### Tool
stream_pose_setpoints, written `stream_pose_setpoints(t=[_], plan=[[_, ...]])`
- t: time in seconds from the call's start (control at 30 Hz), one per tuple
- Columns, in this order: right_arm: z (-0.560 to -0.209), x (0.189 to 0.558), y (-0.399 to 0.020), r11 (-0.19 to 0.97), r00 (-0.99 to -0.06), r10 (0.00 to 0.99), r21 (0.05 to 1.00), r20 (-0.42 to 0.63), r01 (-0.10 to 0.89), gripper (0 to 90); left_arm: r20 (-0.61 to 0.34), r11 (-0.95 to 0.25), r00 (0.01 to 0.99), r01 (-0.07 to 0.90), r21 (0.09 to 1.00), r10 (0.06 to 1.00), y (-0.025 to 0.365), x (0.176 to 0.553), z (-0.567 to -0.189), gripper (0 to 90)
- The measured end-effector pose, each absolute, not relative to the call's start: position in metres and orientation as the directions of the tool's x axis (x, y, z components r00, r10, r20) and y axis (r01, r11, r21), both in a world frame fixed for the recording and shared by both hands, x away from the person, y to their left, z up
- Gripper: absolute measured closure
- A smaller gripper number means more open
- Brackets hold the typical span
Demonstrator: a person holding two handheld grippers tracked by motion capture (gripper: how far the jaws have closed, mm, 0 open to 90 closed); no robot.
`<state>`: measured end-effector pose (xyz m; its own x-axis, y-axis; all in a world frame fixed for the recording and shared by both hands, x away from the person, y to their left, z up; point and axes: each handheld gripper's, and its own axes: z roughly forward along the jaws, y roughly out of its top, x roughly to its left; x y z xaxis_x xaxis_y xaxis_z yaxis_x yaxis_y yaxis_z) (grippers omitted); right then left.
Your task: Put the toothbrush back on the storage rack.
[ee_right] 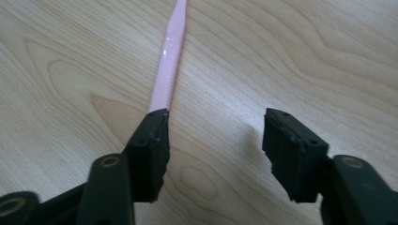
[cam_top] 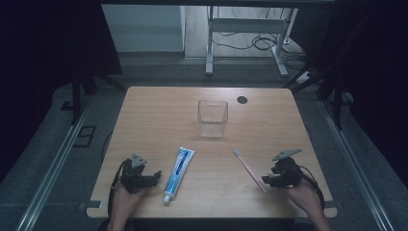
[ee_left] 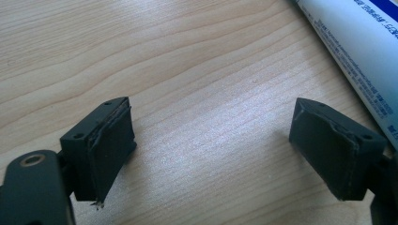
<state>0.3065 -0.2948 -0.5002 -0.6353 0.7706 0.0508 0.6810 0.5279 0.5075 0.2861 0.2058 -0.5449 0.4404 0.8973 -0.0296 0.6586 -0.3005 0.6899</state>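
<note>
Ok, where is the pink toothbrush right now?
In the high view the slim pink plastic toothbrush lies on the wooden table's right side, its handle end by the right tongs, below the clear plastic cup.

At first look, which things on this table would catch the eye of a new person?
The clear plastic cup stands upright, alone, near the far middle of the wooden table. On the near side, a blue and white toothpaste tube lies flat beside the left tongs, whose jaws stand open over bare wood. A pink toothbrush lies at the right tongs, its handle passing under one open jaw.
</note>
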Motion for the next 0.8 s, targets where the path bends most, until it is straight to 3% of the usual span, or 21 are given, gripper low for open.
stream_pose_setpoints(t=[0.23, 0.8], plan=[[-0.495, 0.31, -0.287, 0.556, -0.664, 0.745, 0.495, 0.058, 0.667, 50.0, -0.029, -0.302, 0.441, 0.658, 0.689, 0.897, 0.206, 0.286, -0.545, 14.3], [-0.489, 0.331, -0.255, 0.645, -0.708, 0.704, 0.367, 0.056, 0.67, 62.0, -0.028, -0.303, 0.442, 0.659, 0.688, 0.897, 0.206, 0.286, -0.545, 14.2]])
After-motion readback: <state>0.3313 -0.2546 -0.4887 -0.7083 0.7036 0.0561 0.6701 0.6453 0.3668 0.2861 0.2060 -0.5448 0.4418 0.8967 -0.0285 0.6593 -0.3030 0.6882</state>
